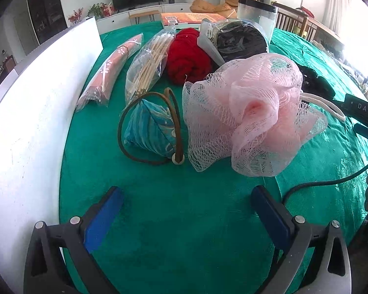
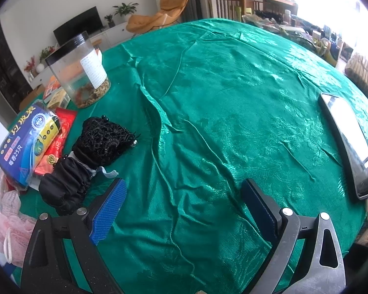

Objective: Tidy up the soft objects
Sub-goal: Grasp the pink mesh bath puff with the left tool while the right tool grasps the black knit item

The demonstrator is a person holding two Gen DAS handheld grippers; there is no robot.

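- Your left gripper [image 1: 187, 207] is released: its two blue pads stand wide apart over the green tablecloth [image 1: 184, 220] and nothing is between them.
- Your right gripper [image 2: 184, 201] is also released, with its jaws wide apart above bare, wrinkled cloth.
- The pink bath sponge [image 1: 250, 115] is a puffy ball of mesh net, pale pink with a deeper pink fold in the middle. It lies just ahead of the left gripper, a little to the right.
- The sponge is nearly round, so it has no clear long axis. Its white cord loop [image 1: 326, 105] goes out to the right, toward the body of your right gripper.
- The blue pouch [image 1: 149, 129] is a small pyramid of patterned fabric, and its tip points up and away from you. A brown strap [image 1: 125, 122] circles it. It sits just left of the sponge.
- The red yarn [image 1: 187, 56] is a thick, fuzzy bundle behind the sponge. Its long axis runs away from you.
- The pink wrapped roll [image 1: 110, 71] and the bag of wooden sticks [image 1: 147, 66] lie side by side on the left, both pointing away from you and a little to the right.
- In the right wrist view, a black mesh bag [image 2: 105, 139] and a black gathered cloth [image 2: 63, 186] touch each other just left of the left pad.
- A phone [image 2: 348, 147] lies at the right, well apart from them.
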